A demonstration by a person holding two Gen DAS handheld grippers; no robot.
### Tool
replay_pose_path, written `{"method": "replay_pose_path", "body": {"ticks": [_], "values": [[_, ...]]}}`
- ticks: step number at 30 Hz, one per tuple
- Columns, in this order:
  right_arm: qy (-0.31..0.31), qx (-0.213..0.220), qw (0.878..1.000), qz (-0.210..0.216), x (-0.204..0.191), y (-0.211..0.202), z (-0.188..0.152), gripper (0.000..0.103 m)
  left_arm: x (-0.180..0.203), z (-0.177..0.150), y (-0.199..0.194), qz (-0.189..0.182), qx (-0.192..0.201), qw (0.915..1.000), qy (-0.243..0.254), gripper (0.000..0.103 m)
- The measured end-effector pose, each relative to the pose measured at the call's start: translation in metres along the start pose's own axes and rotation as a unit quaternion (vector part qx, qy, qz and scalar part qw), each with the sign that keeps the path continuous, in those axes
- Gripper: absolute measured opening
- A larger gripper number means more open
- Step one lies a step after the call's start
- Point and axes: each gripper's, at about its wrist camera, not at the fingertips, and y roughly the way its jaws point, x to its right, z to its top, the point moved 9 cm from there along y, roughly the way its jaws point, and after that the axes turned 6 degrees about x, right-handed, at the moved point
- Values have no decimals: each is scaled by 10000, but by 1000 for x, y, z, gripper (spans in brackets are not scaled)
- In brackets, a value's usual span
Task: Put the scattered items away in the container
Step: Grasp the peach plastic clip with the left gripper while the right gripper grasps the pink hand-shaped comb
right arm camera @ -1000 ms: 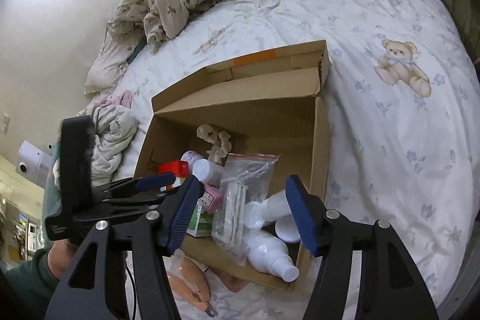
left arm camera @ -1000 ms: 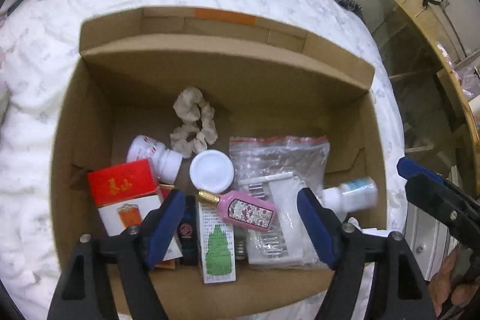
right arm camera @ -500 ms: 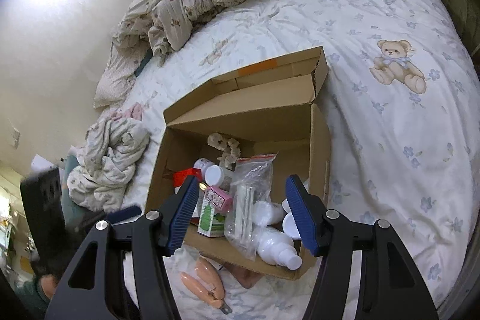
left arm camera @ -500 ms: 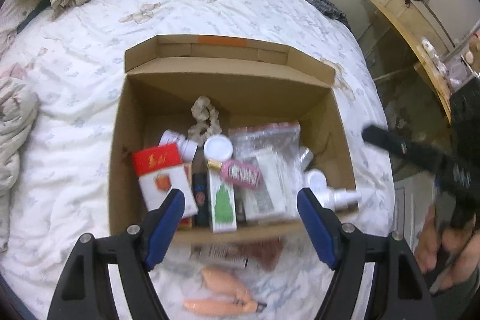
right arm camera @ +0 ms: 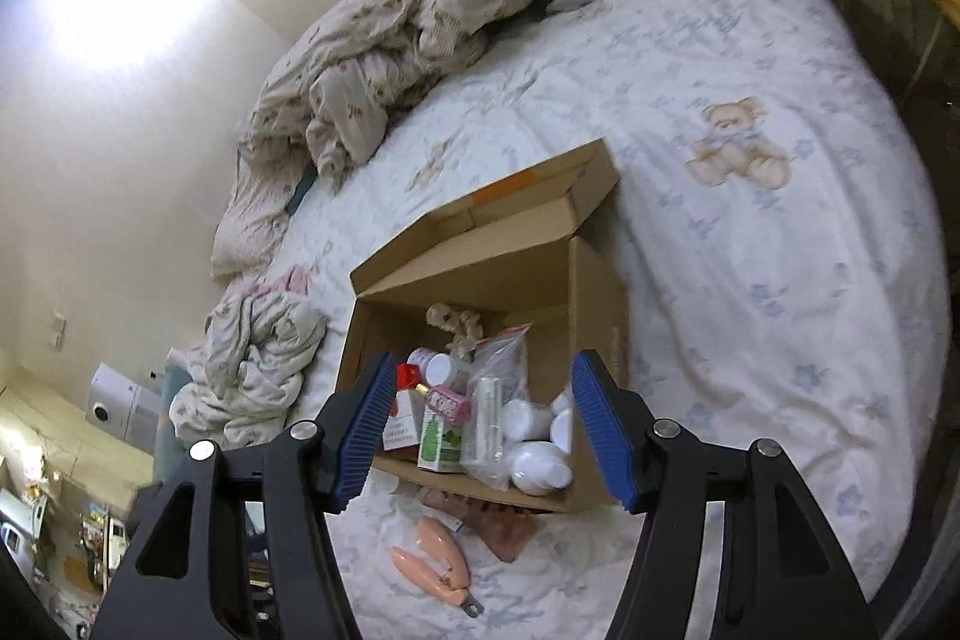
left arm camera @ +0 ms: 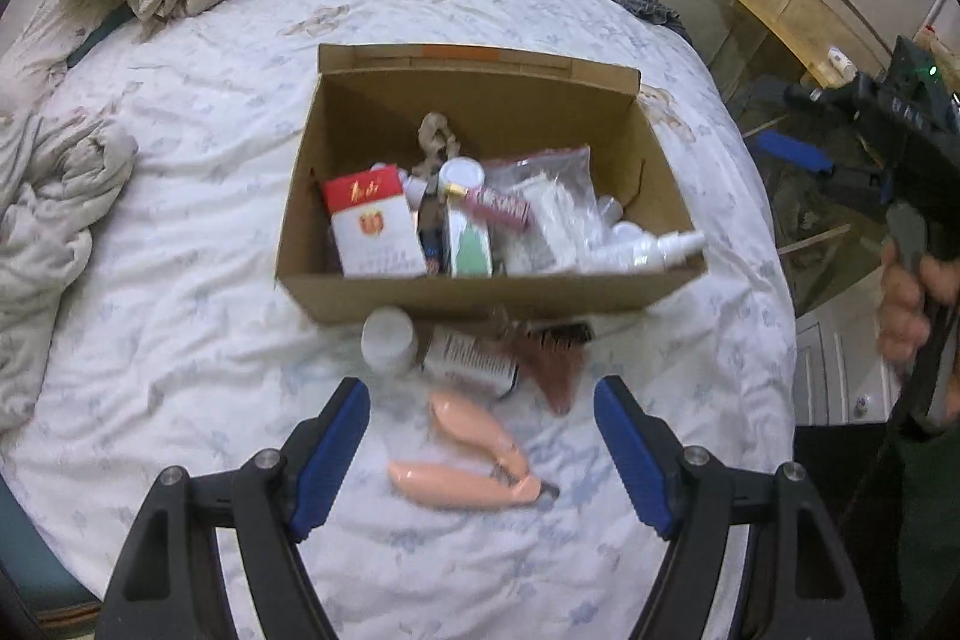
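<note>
hovering over the bed (left arm camera: 180,340), left gripper (left arm camera: 483,451) wide, nothing between its jaws; right gripper (right arm camera: 483,427) also wide and empty. just ahead of the left one lie the peach nail clippers (left arm camera: 465,454): stiff, smooth, probably slippery, best pinched across both handles. beyond them, against the cardboard box (left arm camera: 480,295), a white bottle (left arm camera: 389,340), a labelled tube (left arm camera: 471,355) and a brown comb (left arm camera: 555,361), all likely light. soft quilt may give under a press. box nearly full; free room looks to be at its far end. open bedding on both sides.
</note>
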Motion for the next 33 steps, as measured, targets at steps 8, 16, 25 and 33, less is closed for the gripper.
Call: {"method": "replay_pose_path", "body": {"ticks": [8,16,25,33], "values": [[103,-108,9999,-1,9,-7,-7,65,-23,-55,19,365,-546,9978,-124,79],[74,-353,9993,-9,5,8,-18,65,-19,-85,64,355,-1079,9931,-300,79],[-180,-529,9983,-164,2,19,-28,65,-41,-90,103,704,-1209,9818,-1284,68],[-629,-675,9957,24,-19,21,-37,65,-22,-73,84,571,-868,9905,-904,22]]}}
